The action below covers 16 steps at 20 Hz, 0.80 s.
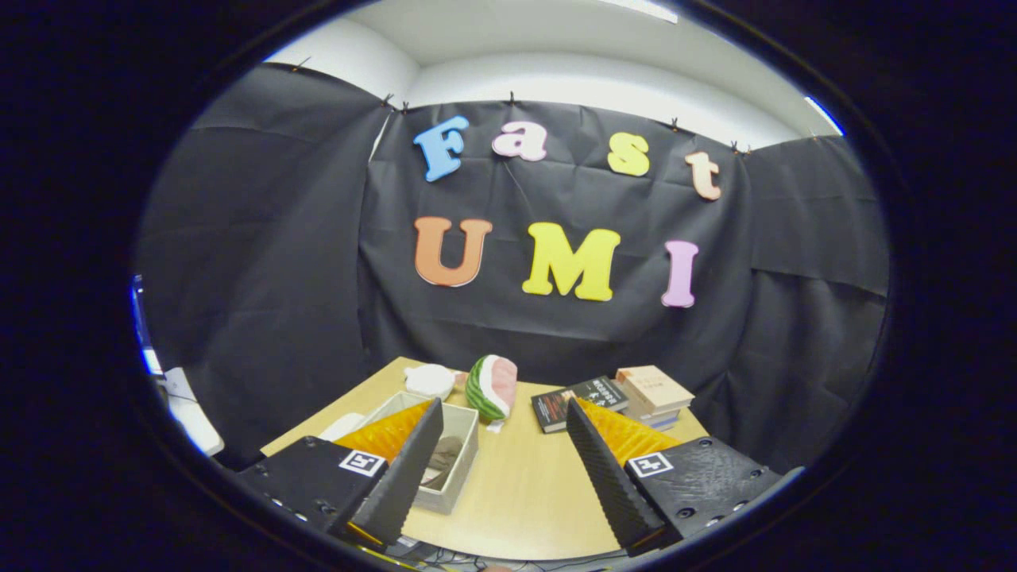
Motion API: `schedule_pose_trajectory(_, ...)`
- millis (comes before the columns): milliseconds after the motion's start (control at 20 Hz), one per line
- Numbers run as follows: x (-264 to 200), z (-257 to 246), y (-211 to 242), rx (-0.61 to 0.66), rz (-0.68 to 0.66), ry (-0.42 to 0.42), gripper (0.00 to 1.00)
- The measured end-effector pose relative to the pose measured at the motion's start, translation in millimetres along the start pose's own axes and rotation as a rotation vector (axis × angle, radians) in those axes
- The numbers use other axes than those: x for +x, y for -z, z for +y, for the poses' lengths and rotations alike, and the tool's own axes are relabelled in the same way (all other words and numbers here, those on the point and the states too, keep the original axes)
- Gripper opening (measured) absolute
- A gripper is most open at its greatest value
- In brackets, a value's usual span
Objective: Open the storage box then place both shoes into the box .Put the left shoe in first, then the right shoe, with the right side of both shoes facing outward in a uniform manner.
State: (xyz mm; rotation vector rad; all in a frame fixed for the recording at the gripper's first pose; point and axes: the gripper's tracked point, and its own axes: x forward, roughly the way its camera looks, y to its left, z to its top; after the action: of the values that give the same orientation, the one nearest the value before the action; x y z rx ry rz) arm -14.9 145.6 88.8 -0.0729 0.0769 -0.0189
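In the gripper view, the gripper [502, 417] is held up above a light wooden counter [516, 485], and its jaws stand wide apart with nothing between them. Low and to the left of the middle of the frame sits the storage box [459, 461], a pale box with no lid on it. The left finger [405, 469] covers part of the box. Inside the box lies something dark that looks like a shoe [442, 462], but it is too hidden to tell which shoe it is or which way it faces. A flat white thing [343, 427] lies on the counter just left of the box, and I cannot tell what it is. Past the box, at the far edge of the counter, there is a small white soft toy [430, 380]. Right beside it is a plush watermelon slice [492, 387], green on the outside and pink inside. To the right of the middle of the frame, a dark book [580, 401] lies flat on the counter, just past the tip of the right finger [608, 469]. Next to it, further right, is a small stack of books [653, 392] with a tan one on top. Black cloth [262, 262] hangs all around the back of the counter.
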Motion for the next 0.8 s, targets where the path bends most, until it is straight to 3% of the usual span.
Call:
schedule_pose_trajectory(350, -31, -23, -25, 0.052, -0.118, 0.045, 0.95)
schedule_pose_trajectory(800, -34, -21, -21, 0.042, -0.136, 0.116, 0.95)
